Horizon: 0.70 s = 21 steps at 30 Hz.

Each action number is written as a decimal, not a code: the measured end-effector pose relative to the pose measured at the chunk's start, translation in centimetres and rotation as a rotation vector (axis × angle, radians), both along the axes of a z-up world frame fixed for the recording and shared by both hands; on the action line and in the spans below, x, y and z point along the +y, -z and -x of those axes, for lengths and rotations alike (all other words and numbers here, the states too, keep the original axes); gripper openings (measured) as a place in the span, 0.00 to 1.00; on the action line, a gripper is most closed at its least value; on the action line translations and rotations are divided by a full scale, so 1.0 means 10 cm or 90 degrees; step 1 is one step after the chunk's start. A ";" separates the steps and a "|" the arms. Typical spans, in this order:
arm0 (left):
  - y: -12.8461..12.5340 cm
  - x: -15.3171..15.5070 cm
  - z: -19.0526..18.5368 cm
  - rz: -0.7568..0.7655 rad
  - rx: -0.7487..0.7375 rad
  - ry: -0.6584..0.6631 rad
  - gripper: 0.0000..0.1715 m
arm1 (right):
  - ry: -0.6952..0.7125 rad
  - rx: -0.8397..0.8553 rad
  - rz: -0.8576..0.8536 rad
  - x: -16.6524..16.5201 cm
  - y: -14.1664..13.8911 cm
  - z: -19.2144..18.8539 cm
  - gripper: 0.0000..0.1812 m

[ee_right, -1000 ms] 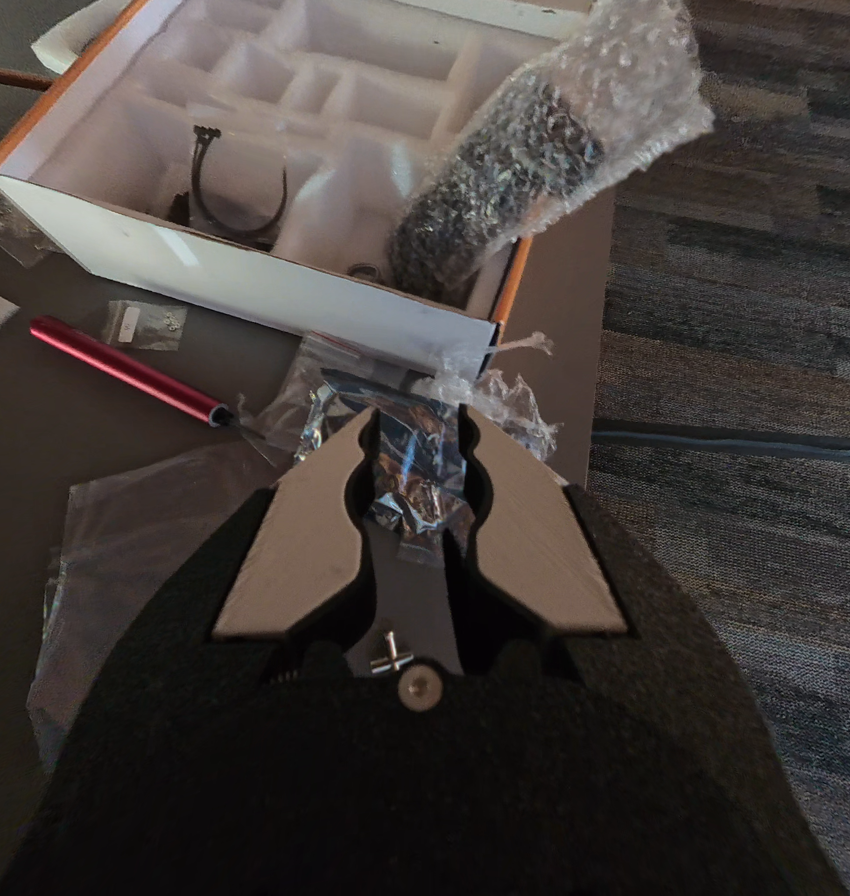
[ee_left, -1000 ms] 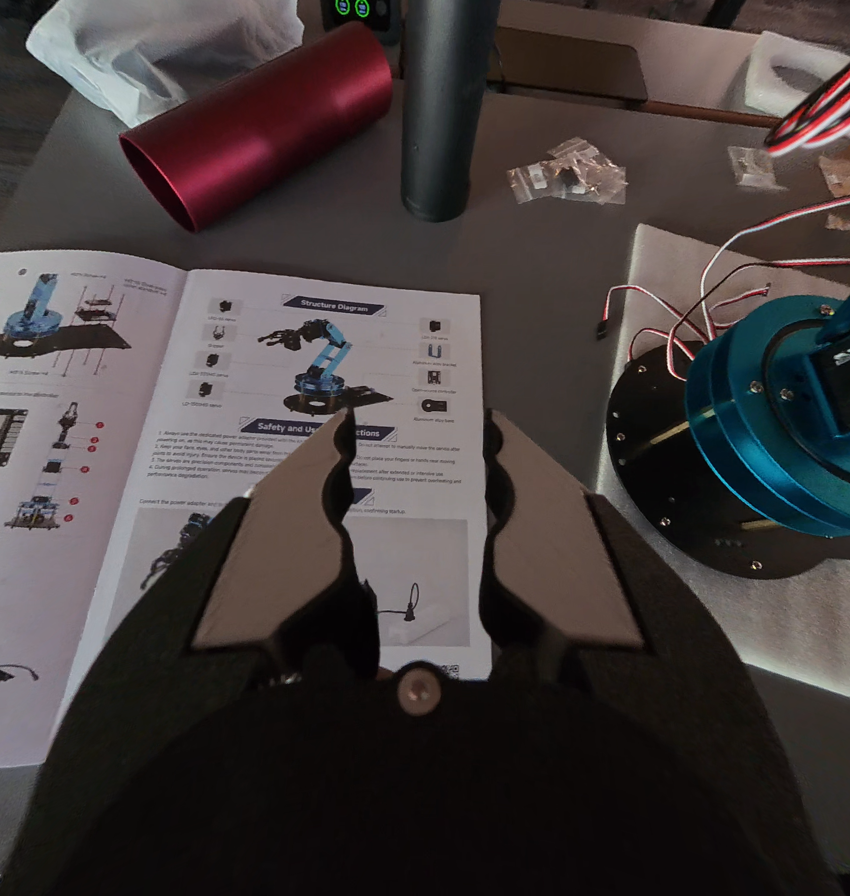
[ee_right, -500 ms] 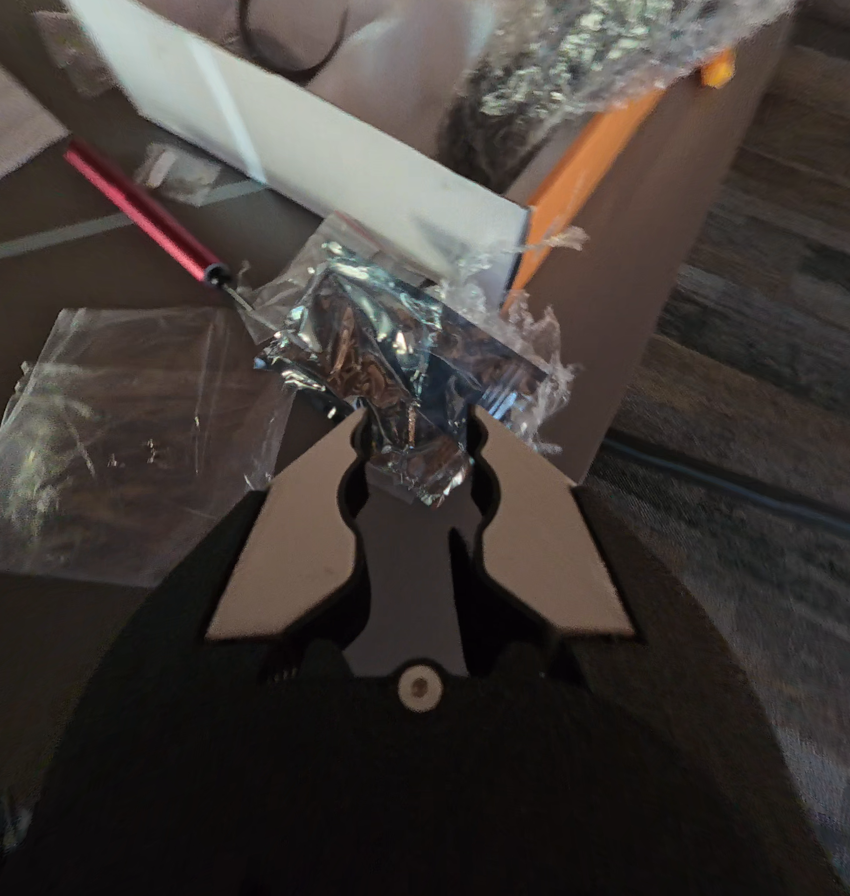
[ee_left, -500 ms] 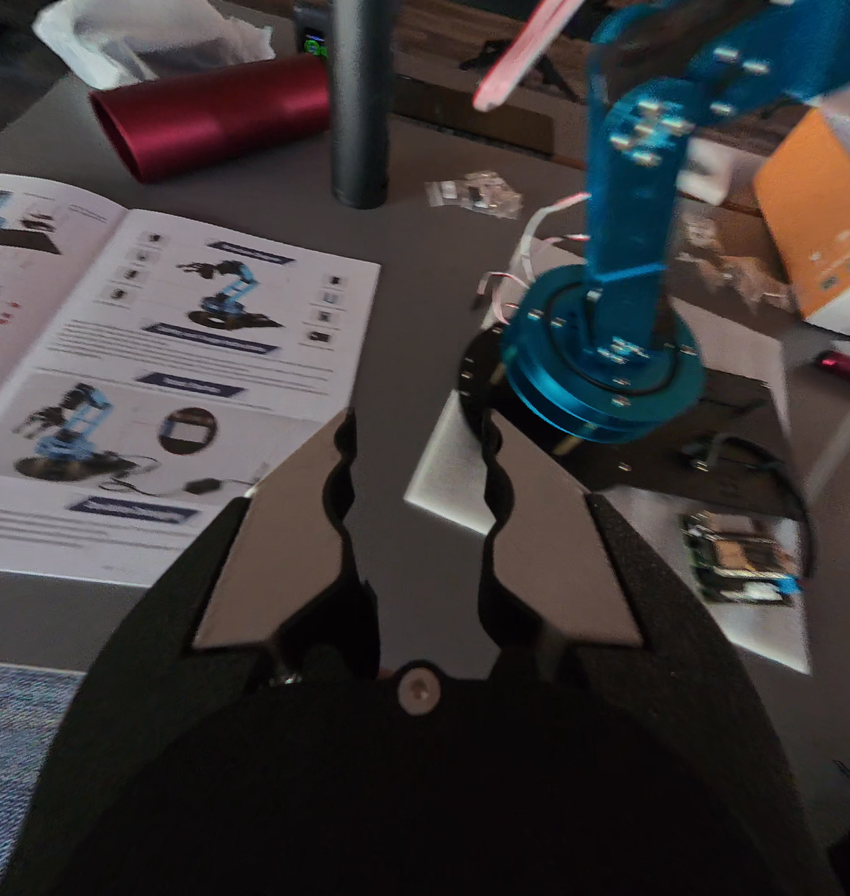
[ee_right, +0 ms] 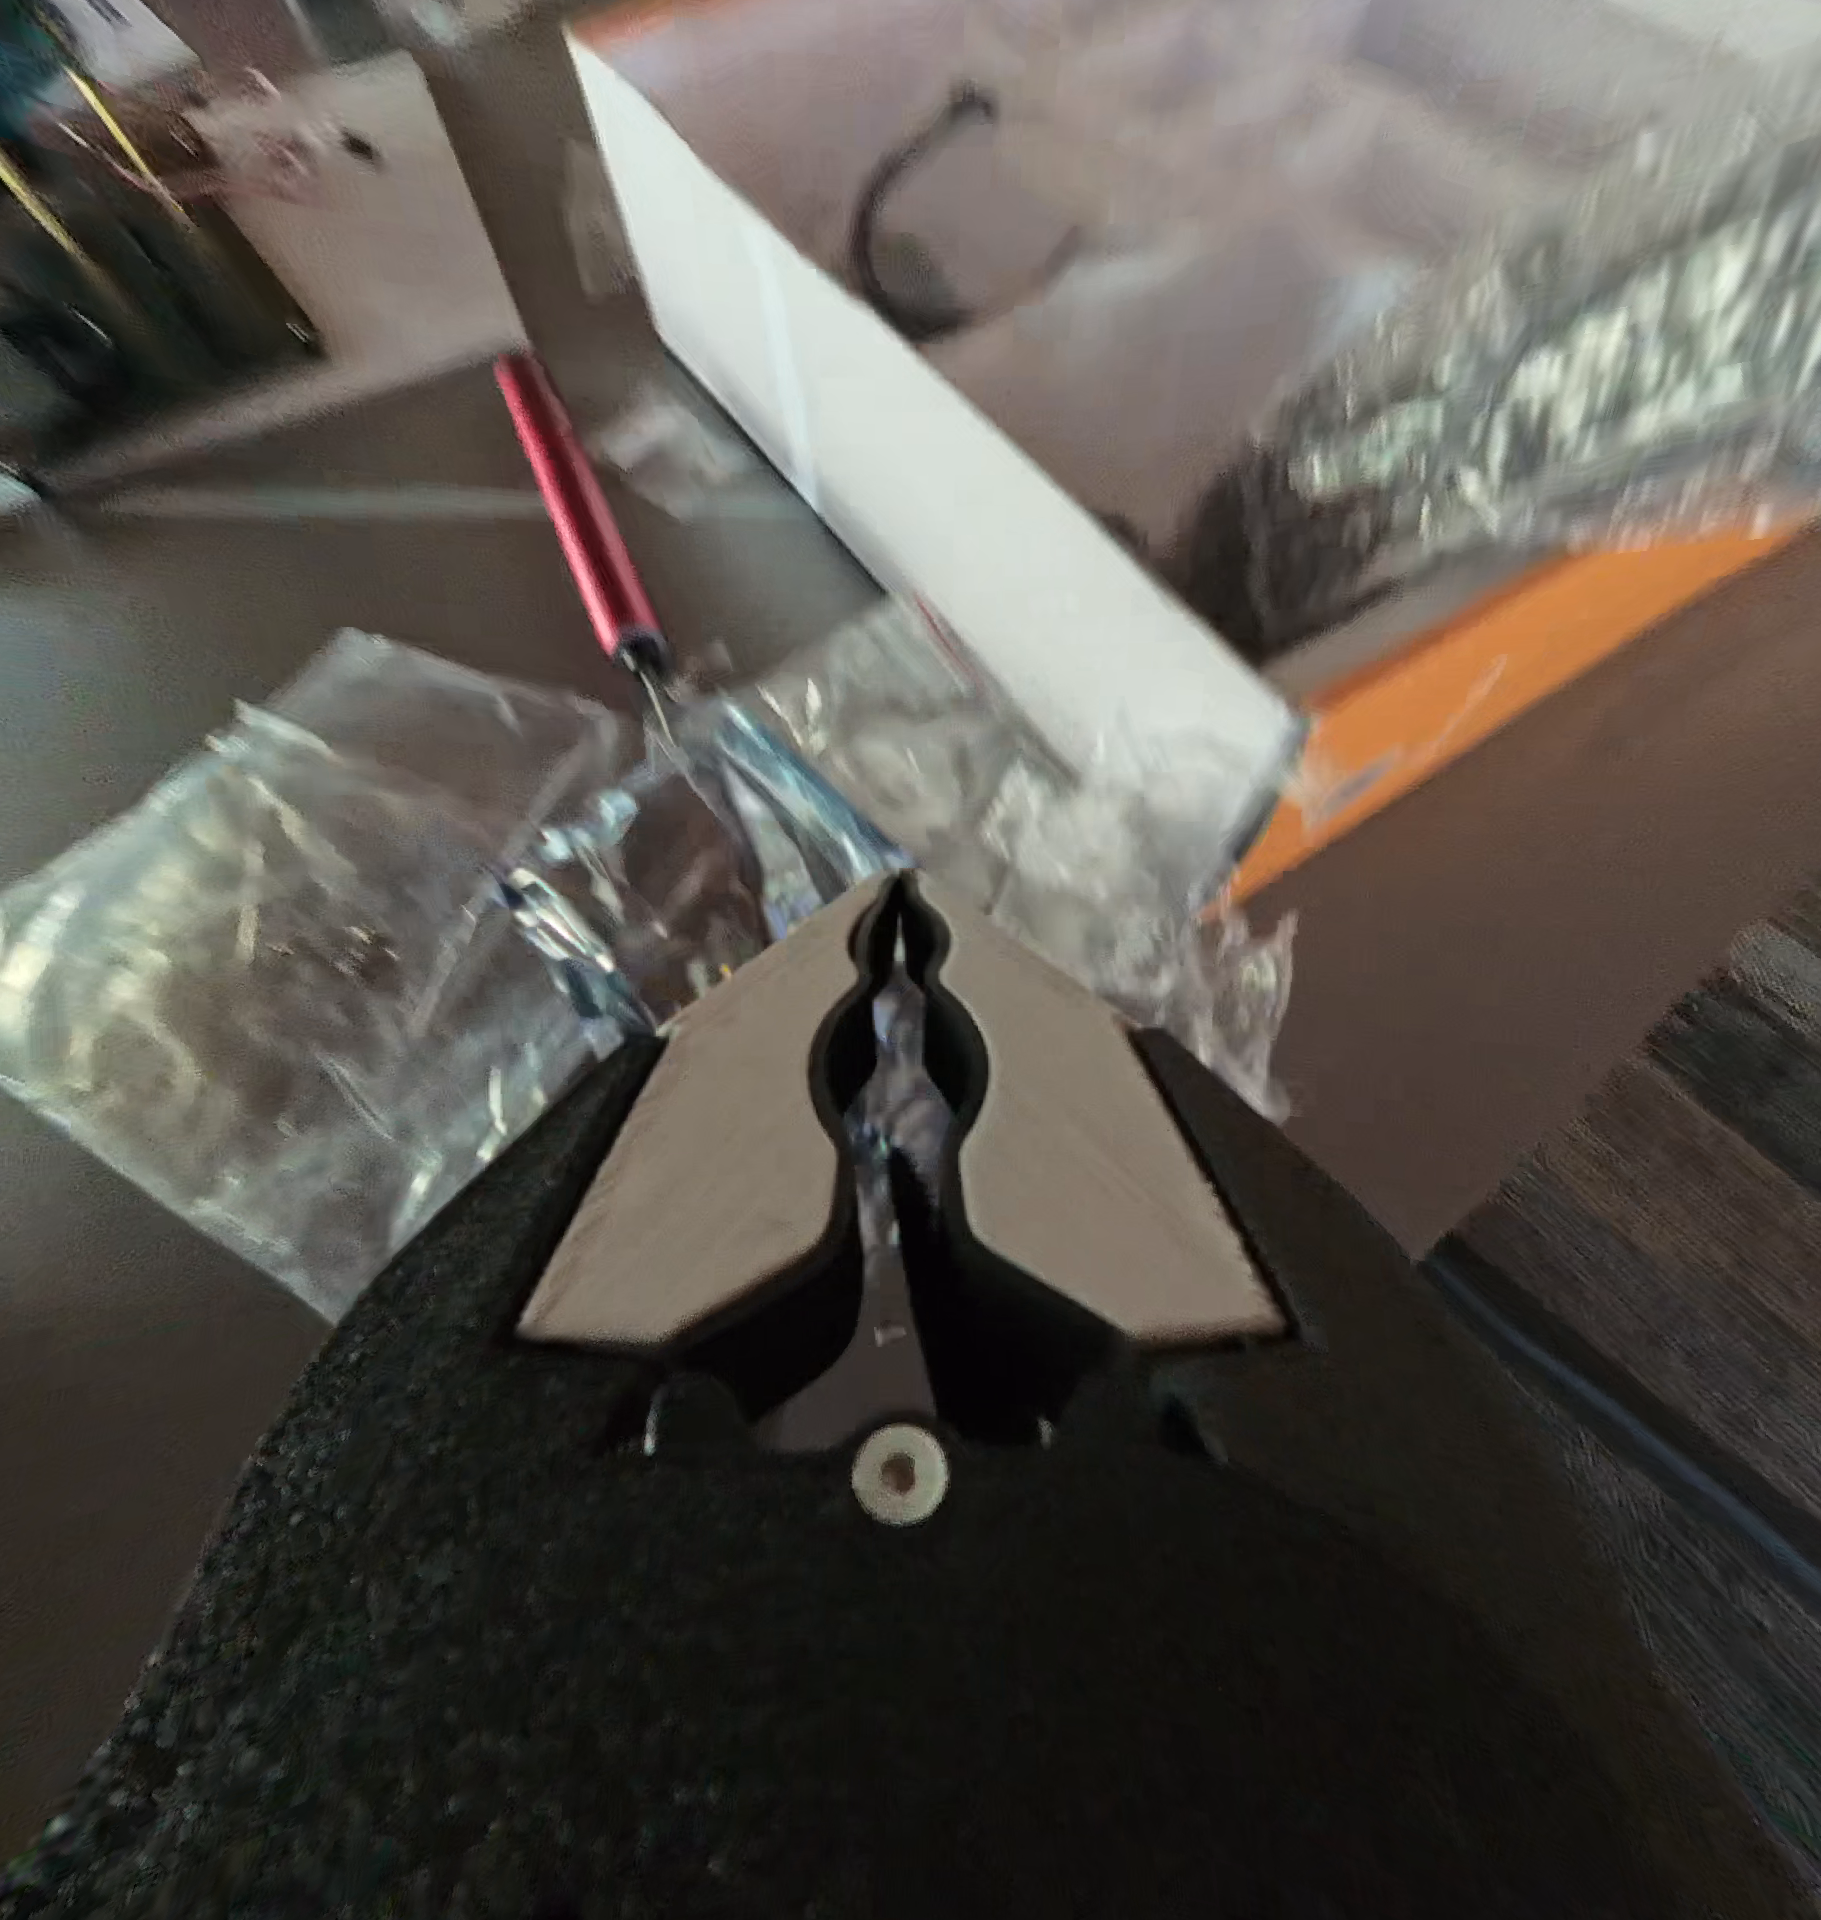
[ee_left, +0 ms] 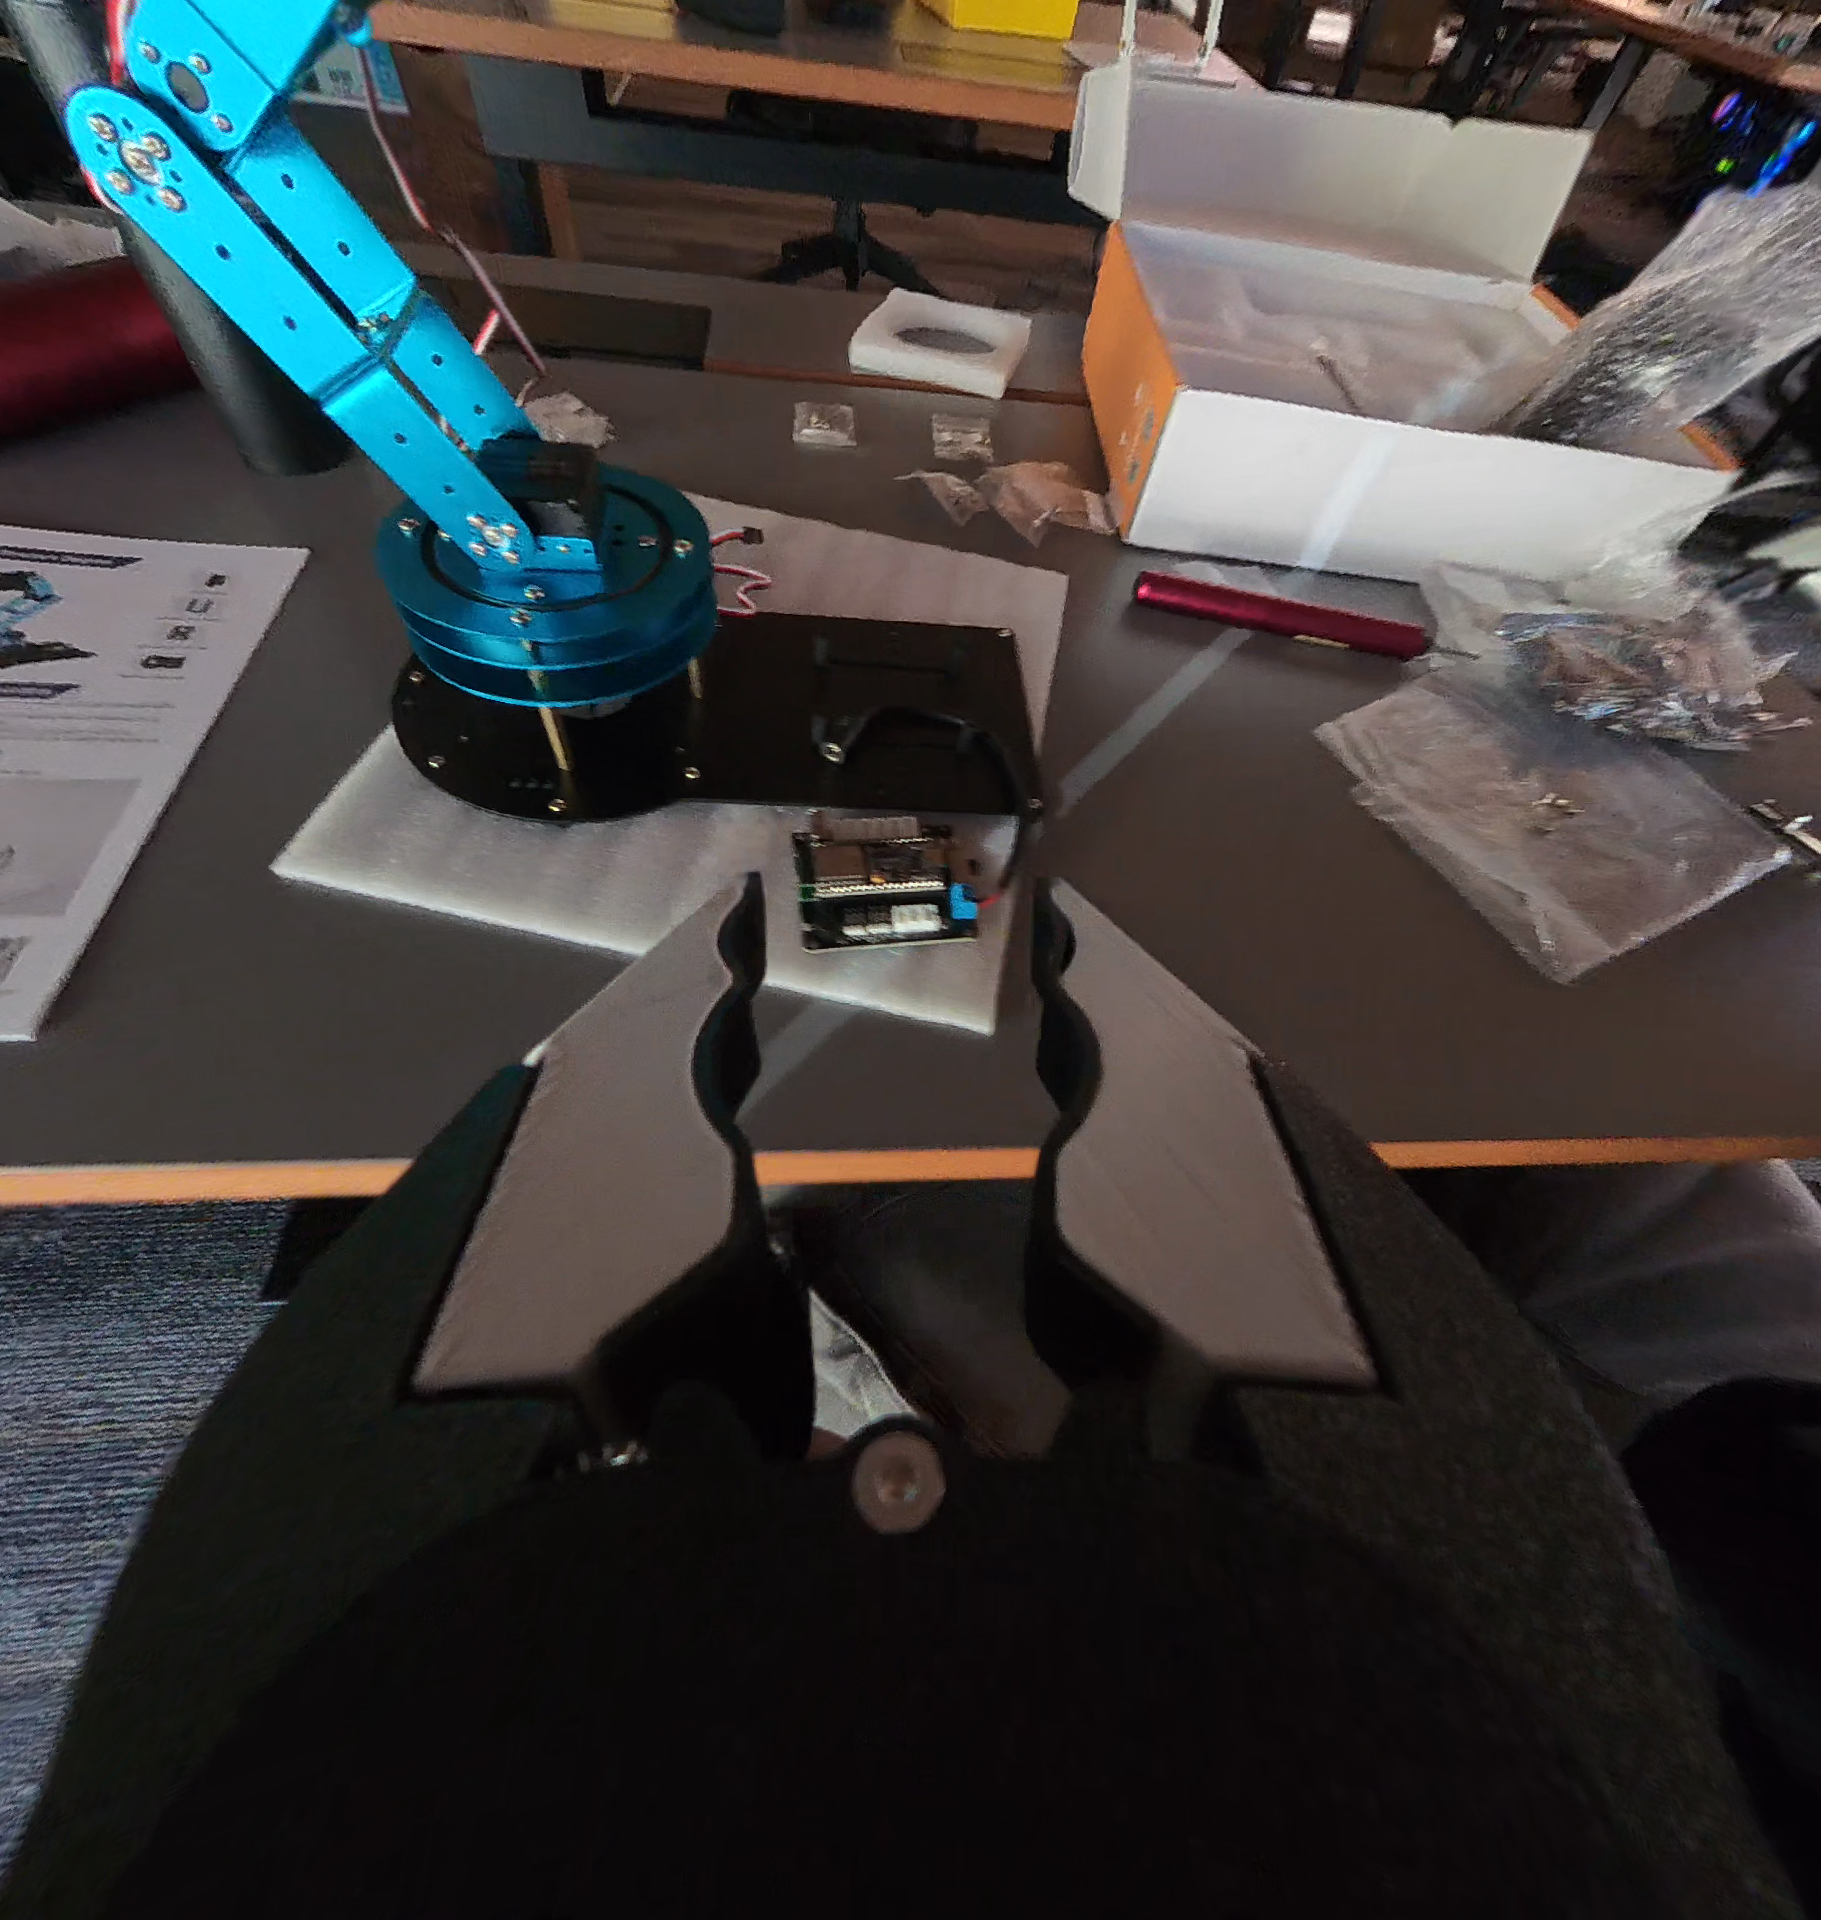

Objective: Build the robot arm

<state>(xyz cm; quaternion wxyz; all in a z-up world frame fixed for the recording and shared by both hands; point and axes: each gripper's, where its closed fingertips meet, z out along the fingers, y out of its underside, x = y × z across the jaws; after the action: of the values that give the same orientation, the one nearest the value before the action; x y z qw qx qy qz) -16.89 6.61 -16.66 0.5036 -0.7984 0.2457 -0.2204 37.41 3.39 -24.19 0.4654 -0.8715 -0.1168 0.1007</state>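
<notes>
Silvery foil bag (ee_right: 677, 914) pinched by right gripper (ee_right: 901, 894).

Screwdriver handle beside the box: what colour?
The screwdriver handle is metallic red; the left wrist view shows it best.

Grey worktop (ee_left: 262, 1070) with an orange front edge. Directly ahead of the left tool (ee_left: 890, 914): a white foam sheet (ee_left: 532, 862). To its left, an open booklet (ee_left: 64, 748). To its right, a red screwdriver (ee_left: 1280, 629), clear plastic bags (ee_left: 1550, 831) and a white-and-orange box (ee_left: 1332, 488). Farther off, small packets (ee_left: 823, 424) and a dark upright tube (ee_left: 231, 374).
</notes>
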 end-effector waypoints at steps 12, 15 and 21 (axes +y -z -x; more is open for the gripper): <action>0.47 -1.05 -0.35 0.083 -0.007 -0.053 0.30 | -0.188 0.077 -0.002 -0.16 -0.30 0.88 0.10; 0.49 -0.91 -0.46 0.077 0.035 -0.048 0.30 | -0.189 0.169 -0.044 -0.20 -0.38 1.23 0.12; 0.51 -0.28 -0.90 0.062 0.049 0.017 0.30 | -0.191 0.107 -0.093 -0.19 -0.39 1.37 0.10</action>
<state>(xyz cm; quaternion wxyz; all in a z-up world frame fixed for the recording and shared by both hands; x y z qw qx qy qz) -7.84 3.86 -21.77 0.4516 -0.8263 0.2646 -0.2079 23.75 1.53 -20.26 0.5154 -0.7967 -0.2134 0.2327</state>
